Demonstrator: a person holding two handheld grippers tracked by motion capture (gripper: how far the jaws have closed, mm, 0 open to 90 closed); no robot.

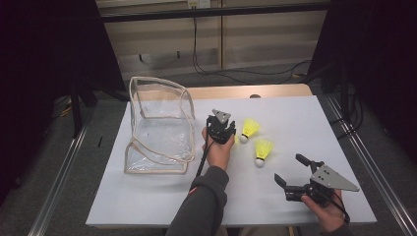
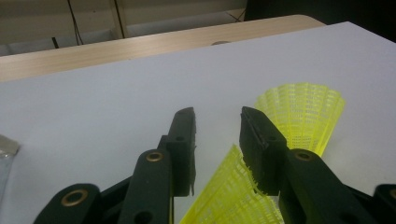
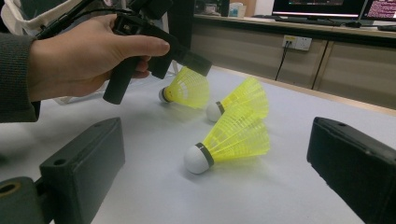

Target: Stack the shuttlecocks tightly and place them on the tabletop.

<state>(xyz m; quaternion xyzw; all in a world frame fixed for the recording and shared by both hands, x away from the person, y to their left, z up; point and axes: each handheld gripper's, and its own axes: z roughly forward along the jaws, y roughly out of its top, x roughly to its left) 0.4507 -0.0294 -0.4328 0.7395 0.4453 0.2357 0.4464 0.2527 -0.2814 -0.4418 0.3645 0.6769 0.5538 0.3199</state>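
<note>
Three yellow shuttlecocks with white corks lie on the white table sheet (image 1: 157,196). My left gripper (image 1: 227,135) (image 2: 218,116) is tilted down over the leftmost shuttlecock (image 2: 233,196) (image 3: 184,88). Its skirt lies between the jaws, brushing the right jaw, with a gap at the left jaw, so the gripper is open. A second shuttlecock (image 1: 251,129) (image 2: 303,114) rests just to the right. The third shuttlecock (image 1: 263,150) (image 3: 233,137) lies nearest my right gripper (image 1: 289,168) (image 3: 217,140), which is wide open, empty and low over the sheet at the front right.
A clear plastic pouch (image 1: 157,123) with beige trim stands open on the left of the sheet. A wooden table edge (image 1: 246,91) runs along the back. Metal rails (image 1: 354,142) flank both sides.
</note>
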